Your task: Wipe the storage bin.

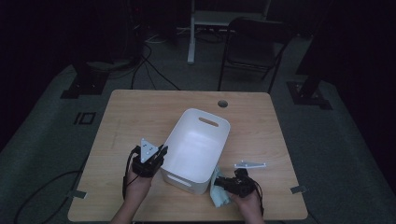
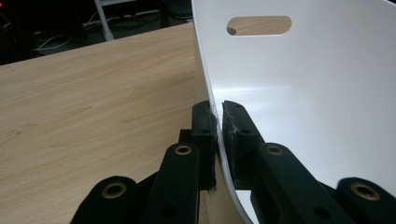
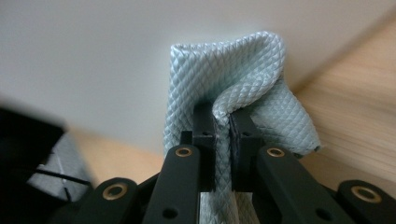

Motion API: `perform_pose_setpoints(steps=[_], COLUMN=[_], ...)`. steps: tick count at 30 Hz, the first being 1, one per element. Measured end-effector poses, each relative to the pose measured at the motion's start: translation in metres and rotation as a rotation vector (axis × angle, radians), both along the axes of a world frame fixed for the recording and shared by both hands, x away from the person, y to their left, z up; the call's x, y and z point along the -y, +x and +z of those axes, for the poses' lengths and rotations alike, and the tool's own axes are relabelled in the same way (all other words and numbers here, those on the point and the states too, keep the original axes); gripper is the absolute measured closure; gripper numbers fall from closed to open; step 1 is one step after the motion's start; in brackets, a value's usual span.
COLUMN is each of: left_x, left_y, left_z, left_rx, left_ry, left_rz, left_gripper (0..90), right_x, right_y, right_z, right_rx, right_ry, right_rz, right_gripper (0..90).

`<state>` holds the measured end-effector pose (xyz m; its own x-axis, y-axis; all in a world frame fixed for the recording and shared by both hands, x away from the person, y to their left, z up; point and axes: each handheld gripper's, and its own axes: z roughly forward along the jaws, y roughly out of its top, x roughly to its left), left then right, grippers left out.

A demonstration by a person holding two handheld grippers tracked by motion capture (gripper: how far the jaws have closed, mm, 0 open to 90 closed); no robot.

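High view: your left claw (image 1: 161,151) clamps the white bin's (image 1: 205,122) side wall on the bench (image 1: 135,116); your right claw (image 1: 218,183) pinches the pale-blue cloth (image 1: 217,195) beside it. A shallow pinch could let the cloth slip.

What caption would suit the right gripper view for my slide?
Right tool pinching a fold of pale blue quilted cloth beside the white bin on the wooden table.

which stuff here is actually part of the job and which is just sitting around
In use:
white bin, its wall pinched by the left gripper
light blue cloth, pinched by the right gripper

Just lying about:
folding chair behind the table
floor cables
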<state>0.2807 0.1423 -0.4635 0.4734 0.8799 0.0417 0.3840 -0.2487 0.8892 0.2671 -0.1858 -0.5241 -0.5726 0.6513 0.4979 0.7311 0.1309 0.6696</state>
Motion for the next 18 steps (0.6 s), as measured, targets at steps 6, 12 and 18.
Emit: perform_pose_setpoints(steps=[6,12,18], left_x=[0.0,-0.002,-0.002], left_y=[0.0,0.0,-0.001], left_z=[0.0,-0.002,-0.001], left_rx=[0.001,-0.002,-0.003], left_ry=[0.0,-0.037,-0.028], left_rz=[0.0,-0.023,-0.026], left_gripper=[83.8,83.7,83.9], right_x=[-0.003,-0.009,-0.01], right_y=[-0.037,-0.037,-0.028], right_z=[0.048,0.047,0.03], right_rx=[0.146,0.173,0.143], right_ry=[0.118,0.089,0.027], right_rz=[0.056,0.039,0.018], right_gripper=[82.3,80.2,82.2])
